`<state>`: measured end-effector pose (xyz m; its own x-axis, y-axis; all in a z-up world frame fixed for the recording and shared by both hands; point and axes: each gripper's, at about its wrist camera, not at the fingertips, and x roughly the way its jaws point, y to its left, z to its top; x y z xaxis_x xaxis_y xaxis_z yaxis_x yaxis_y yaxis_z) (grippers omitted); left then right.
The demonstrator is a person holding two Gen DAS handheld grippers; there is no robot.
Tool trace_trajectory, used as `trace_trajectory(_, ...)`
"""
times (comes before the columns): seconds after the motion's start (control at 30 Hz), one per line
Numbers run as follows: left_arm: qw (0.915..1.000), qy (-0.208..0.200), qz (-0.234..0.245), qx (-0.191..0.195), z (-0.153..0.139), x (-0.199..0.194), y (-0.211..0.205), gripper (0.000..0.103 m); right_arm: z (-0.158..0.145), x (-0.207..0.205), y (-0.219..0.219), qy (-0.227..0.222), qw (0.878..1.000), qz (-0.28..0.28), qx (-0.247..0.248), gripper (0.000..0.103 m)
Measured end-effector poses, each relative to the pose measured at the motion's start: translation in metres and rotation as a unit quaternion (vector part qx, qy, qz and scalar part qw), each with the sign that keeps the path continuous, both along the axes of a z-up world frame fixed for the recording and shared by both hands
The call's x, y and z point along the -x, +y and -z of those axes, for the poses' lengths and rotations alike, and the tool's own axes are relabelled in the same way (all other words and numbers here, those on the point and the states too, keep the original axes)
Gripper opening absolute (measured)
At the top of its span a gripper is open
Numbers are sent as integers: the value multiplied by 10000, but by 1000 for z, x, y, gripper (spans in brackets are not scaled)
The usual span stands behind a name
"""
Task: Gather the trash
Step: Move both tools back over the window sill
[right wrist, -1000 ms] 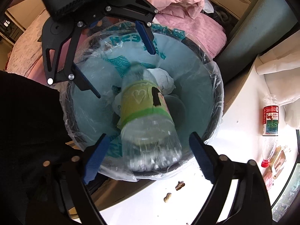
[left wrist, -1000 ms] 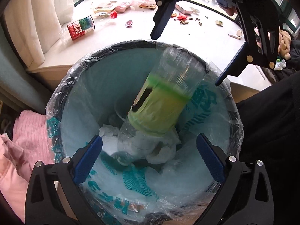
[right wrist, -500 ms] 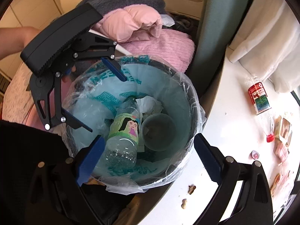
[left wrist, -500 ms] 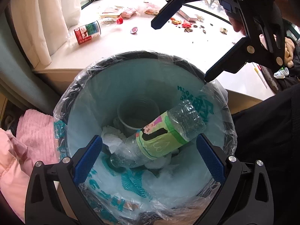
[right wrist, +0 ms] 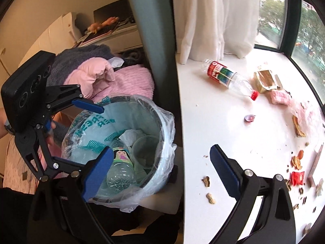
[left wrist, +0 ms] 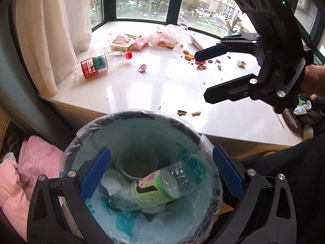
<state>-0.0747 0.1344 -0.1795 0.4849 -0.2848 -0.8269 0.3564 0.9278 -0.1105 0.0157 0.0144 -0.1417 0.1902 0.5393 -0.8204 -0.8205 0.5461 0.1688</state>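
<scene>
A lined trash bin (left wrist: 182, 126) (right wrist: 162, 122) stands below the white sill. In it lie a clear bottle with a green label (left wrist: 154, 191) (right wrist: 121, 166), a plastic cup (left wrist: 138, 162) and crumpled paper. My left gripper (left wrist: 160, 172) is open and empty over the bin; it also shows in the right wrist view (right wrist: 75, 132). My right gripper (right wrist: 160, 170) is open and empty, over the gap between the bin's rim and the sill edge; in the left wrist view (left wrist: 201, 77) it hangs above the sill. A red-capped bottle (left wrist: 101, 64) (right wrist: 229, 79) lies on the sill.
The white sill (left wrist: 142, 89) (right wrist: 223, 126) holds wrappers (left wrist: 140, 42), a food box (left wrist: 121, 41), peanut shells (right wrist: 209, 189), a red packet (right wrist: 297, 178) and crumbs. A white curtain (left wrist: 50, 30) hangs at left. Pink bedding (right wrist: 113, 81) lies beside the bin.
The green-label bottle dropped from between the right gripper's fingers and settled in the bin. Both grippers have pulled up and back; the right one has swung toward the sill.
</scene>
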Motion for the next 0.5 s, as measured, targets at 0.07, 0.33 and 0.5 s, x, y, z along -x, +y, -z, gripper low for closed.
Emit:
trace_trajectory(0.07,9999,-70,87,-14,-6,-4,-12,97,-3,-3,-13,9,9997,246,-87,93)
trace_trajectory(0.33,9984,-299,464,-143,-22,-21,-52,97,-15,-5,-59,-152,9957,882,-224,93)
trace_trajectory(0.5,9973,-391,596,-191,-26,-33,-71,97,-16,-3,-85,-179,9932,1131,-224,93)
